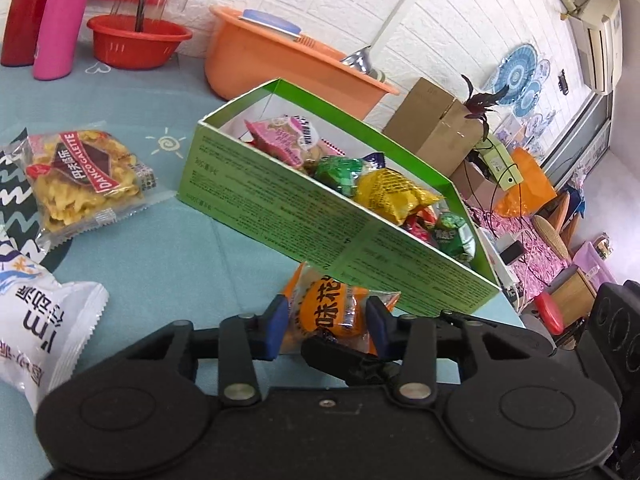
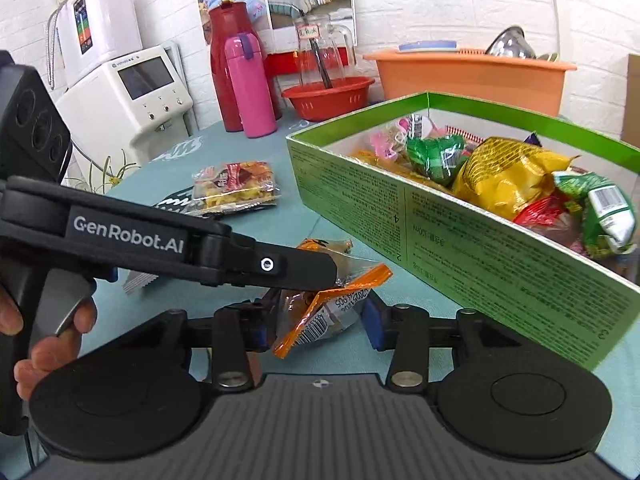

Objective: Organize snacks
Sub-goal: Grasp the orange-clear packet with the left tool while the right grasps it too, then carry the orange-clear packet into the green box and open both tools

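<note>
An orange snack packet (image 1: 334, 310) lies on the teal tablecloth just in front of the green box (image 1: 280, 196), which holds several wrapped snacks. Both grippers meet at this packet. My left gripper (image 1: 327, 320) has its blue pads on either side of the packet, closed on it. In the right wrist view the same packet (image 2: 320, 312) sits between the blue pads of my right gripper (image 2: 318, 322), and the left gripper's black finger (image 2: 296, 266) lies across its top. The right pads stand a little apart from the packet's sides.
A yellow galette packet (image 1: 86, 176) and a white snack bag (image 1: 36, 320) lie on the cloth to the left. Behind stand a pink bottle (image 2: 250, 88), red thermos (image 2: 224, 68), red basket (image 2: 328, 96) and orange basin (image 2: 468, 76). The green box (image 2: 460, 224) fills the right side.
</note>
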A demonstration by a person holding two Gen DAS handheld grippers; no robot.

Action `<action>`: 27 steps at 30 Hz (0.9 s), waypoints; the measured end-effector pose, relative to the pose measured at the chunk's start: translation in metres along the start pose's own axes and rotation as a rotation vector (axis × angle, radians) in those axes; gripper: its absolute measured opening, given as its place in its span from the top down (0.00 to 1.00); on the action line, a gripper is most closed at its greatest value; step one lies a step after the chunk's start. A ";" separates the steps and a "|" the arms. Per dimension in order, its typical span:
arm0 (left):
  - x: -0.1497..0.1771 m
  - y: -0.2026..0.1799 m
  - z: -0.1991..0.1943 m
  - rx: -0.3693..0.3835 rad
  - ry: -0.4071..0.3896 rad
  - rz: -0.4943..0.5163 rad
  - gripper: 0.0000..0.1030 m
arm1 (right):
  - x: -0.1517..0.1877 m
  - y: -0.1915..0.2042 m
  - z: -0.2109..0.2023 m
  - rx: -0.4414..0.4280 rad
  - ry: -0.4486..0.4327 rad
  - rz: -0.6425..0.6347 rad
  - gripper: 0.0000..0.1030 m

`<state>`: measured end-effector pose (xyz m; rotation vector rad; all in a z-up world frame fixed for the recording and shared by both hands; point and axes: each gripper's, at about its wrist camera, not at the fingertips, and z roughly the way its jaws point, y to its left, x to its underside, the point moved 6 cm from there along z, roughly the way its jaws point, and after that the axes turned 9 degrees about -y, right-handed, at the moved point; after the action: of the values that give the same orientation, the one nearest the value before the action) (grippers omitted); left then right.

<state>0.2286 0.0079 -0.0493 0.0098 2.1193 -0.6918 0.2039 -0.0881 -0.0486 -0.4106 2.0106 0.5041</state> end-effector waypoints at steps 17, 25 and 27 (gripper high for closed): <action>-0.042 -0.083 -0.010 0.095 -0.117 0.119 0.33 | -0.047 -0.022 -0.063 0.057 -0.229 -0.041 0.30; -0.073 -0.110 0.033 0.148 -0.134 0.152 0.33 | -0.073 -0.062 -0.065 0.123 -0.307 -0.013 0.31; -0.081 -0.112 0.044 0.157 -0.149 0.154 0.33 | -0.080 -0.074 -0.063 0.136 -0.330 0.004 0.31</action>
<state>0.2826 -0.0888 0.0446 0.1995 1.8962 -0.7415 0.2296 -0.1773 0.0356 -0.2230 1.7142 0.4051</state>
